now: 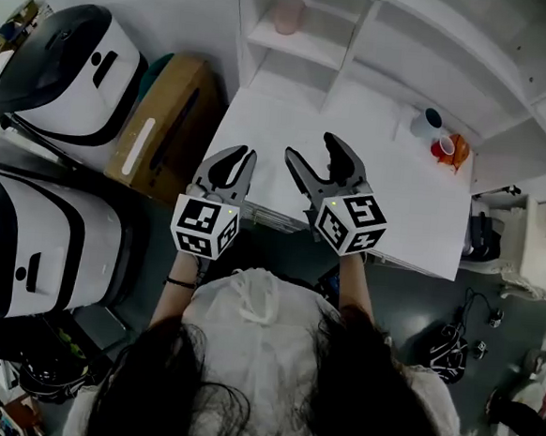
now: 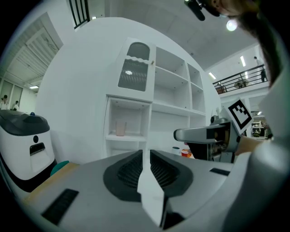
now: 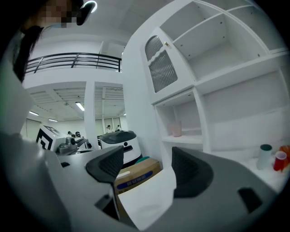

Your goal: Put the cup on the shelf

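A pale pink cup (image 1: pixel 289 14) stands upright in the left compartment of the white shelf unit (image 1: pixel 310 48); it also shows in the left gripper view (image 2: pixel 120 128) and the right gripper view (image 3: pixel 176 128). My left gripper (image 1: pixel 238 153) hovers over the white tabletop's near edge, jaws almost together with nothing between them (image 2: pixel 144 154). Just to its right my right gripper (image 1: pixel 309 145) is open and empty (image 3: pixel 147 156). Both point toward the shelf, well short of the cup.
On the right of the white table (image 1: pixel 262 117) stand a white cup with a dark top (image 1: pixel 426 123), a red cup (image 1: pixel 445 146) and something orange (image 1: pixel 459 150). A cardboard box (image 1: pixel 162 128) and two white-and-black machines (image 1: pixel 68 74) sit left of the table.
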`<state>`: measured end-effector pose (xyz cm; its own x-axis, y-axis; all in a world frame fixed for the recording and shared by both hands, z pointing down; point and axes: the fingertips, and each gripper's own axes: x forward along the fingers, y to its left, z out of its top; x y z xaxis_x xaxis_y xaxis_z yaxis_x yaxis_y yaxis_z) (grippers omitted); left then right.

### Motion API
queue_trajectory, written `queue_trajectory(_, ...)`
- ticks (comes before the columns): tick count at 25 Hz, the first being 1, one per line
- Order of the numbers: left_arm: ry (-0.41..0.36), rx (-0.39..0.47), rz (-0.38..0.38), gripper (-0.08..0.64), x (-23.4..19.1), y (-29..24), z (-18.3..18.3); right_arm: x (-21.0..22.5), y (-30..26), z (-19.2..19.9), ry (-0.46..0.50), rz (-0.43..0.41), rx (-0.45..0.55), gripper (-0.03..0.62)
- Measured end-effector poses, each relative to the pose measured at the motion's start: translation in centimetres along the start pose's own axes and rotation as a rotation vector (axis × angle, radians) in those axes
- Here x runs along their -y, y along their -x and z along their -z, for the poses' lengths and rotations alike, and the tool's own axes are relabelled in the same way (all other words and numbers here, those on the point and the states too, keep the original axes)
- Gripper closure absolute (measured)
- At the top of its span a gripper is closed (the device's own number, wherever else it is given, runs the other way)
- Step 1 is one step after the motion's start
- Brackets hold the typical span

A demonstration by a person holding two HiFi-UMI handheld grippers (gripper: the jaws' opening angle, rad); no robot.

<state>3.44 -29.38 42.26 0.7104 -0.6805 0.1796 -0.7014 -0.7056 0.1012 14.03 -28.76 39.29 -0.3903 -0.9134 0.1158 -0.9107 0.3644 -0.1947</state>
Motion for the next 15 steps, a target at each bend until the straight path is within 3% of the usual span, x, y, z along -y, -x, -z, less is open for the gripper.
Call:
queue_trajectory(3,0.000,0.000,-0.001,0.499,1.9,0.9,0.5,-0.6,2.5,0.5,-0.013,-0.002,0.003,0.258)
queue_trajectory(4,0.000,0.000,-0.002,0.499,2.6,1.1,0.6,-0.5,3.4,0.4,-0.013,0.014,0.016,0.312)
queue_trajectory(5,-0.001,0.000,-0.002,0.499,3.3,1.3,0.8,-0.3,4.2,0.4,-0.013,0.032,0.030,0.411)
queue_trajectory(6,-0.002,0.000,0.001,0.499,4.2,1.4,0.9,0.0,5.1,0.3,-0.012,0.046,0.037,0.436)
queue_trajectory(10,-0.013,0.003,0.022,0.499,8.0,1.8,1.1,0.4,9.1,1.0,0.007,0.054,0.031,0.436)
queue_trajectory(15,-0.008,-0.001,0.019,0.499,12.0,3.4,2.0,-0.1,12.9,3.2,-0.044,0.034,0.020,0.455)
